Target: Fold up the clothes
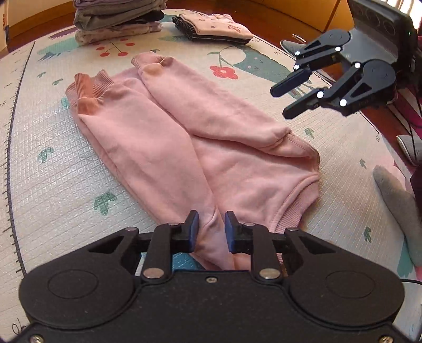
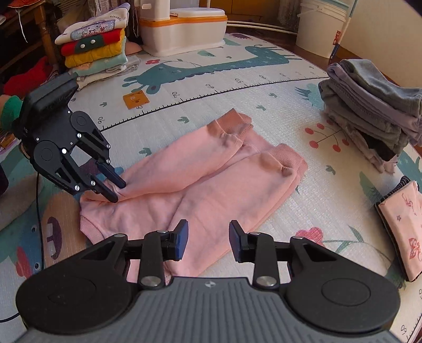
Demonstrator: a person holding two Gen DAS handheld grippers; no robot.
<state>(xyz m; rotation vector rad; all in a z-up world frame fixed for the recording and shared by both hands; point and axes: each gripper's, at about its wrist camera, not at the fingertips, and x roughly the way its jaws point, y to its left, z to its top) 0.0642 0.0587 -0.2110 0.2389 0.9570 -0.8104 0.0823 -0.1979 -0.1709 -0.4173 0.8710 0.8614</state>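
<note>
- Left tongs point(image 1: 209, 228) sit narrow astride a fabric ridge at the sweatshirt's point(image 1: 200, 137) shoulder; whether the pads pinch it we cannot tell. Right tongs point(image 2: 209, 240) hang part-open, empty, above the hem side.
- Sweatshirt lies flat mid-mat point(image 1: 52, 168), both sleeves laid over the body, cuffs far.
- We judge the next fold wants matched corner grips, lifted level and carried toward the cuffs.
- Room: bare mat either side; grey pile point(image 2: 369, 105) and small pink stack point(image 1: 216, 26) sit beyond the cuffs, so stop short.

sweatshirt point(image 1: 184, 147) on mat point(image 1: 52, 171) | folded stacks point(image 1: 116, 21) behind it
</note>
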